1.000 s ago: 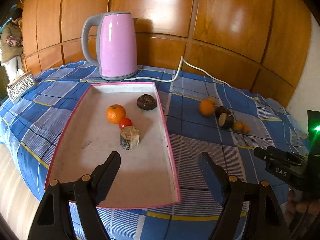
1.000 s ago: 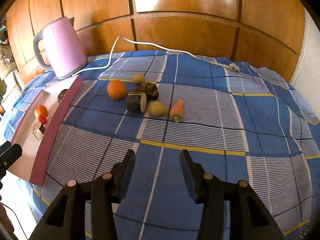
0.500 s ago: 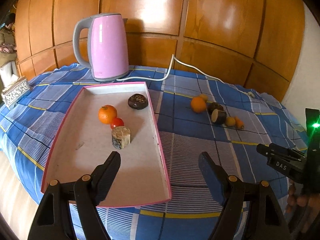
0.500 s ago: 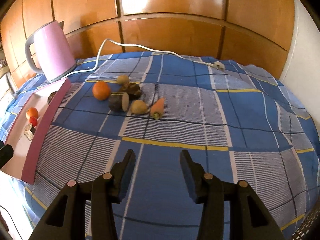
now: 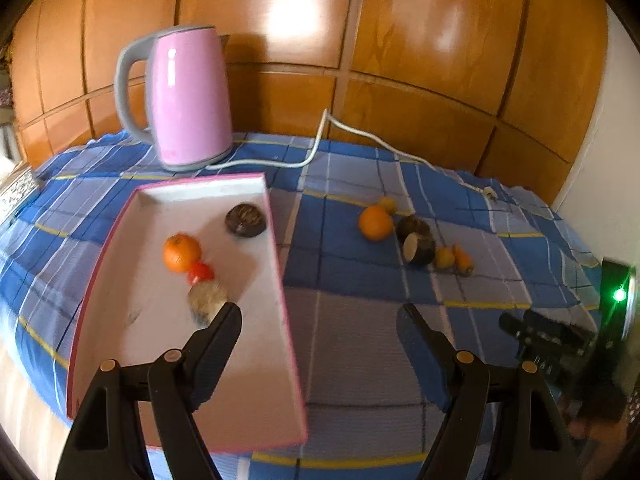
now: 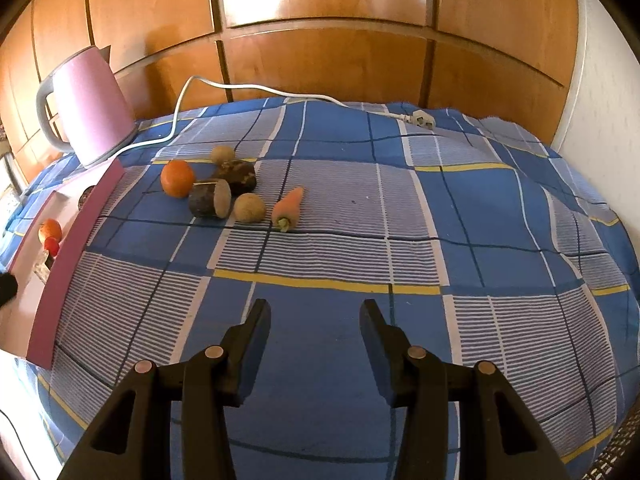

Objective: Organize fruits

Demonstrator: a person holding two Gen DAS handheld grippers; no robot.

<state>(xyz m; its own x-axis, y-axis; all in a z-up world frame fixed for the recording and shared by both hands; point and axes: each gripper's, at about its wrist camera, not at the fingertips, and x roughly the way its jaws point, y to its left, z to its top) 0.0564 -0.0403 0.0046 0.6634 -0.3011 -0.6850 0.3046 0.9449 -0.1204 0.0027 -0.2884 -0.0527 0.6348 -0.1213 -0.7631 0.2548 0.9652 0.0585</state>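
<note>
Since the earlier frame the left-wrist view has slid right: tray (image 5: pixel 276 264) now sits in the left half of frame instead of centre, and the loose pile has come nearer the middle. Right-wrist view shifted too, pile now upper left. Some motion blur in the left view.

Why things sit as they are, my read:
- Tray is the sorting target. It already holds an orange (image 5: pixel 181 253), a small red fruit (image 5: pixel 201 271), a pale cut chunk (image 5: pixel 206 300) and a dark round piece (image 5: pixel 245 220).
- Still loose on the checked cloth (image 6: pixel 400 240), well apart from the tray's right wall: second orange (image 6: pixel 177 178), two dark cut pieces (image 6: pixel 210 199), two small yellowish fruits (image 6: pixel 249 208), carrot (image 6: pixel 289 208). All bunched, several touching, so a clean pick is tight.
- Pink kettle (image 5: pixel 188 100) and its cord (image 6: pixel 248 88) are behind, out of the work path.

Pose:
- Left tool (image 5: pixel 320 326): jaws wide, nothing between them, angled down, straddling the tray's right wall in lower centre of frame. Left finger overlaps the pale chunk in the picture; contact can't be told, looks above it.
- Right tool (image 6: pixel 315 320): jaws narrower but apart, nothing held, pointing down at bare cloth in lower centre, pile well ahead, up and left.
- Right tool's body shows at the right edge of the left view, green light on.

Guess: the loose orange is next.
</note>
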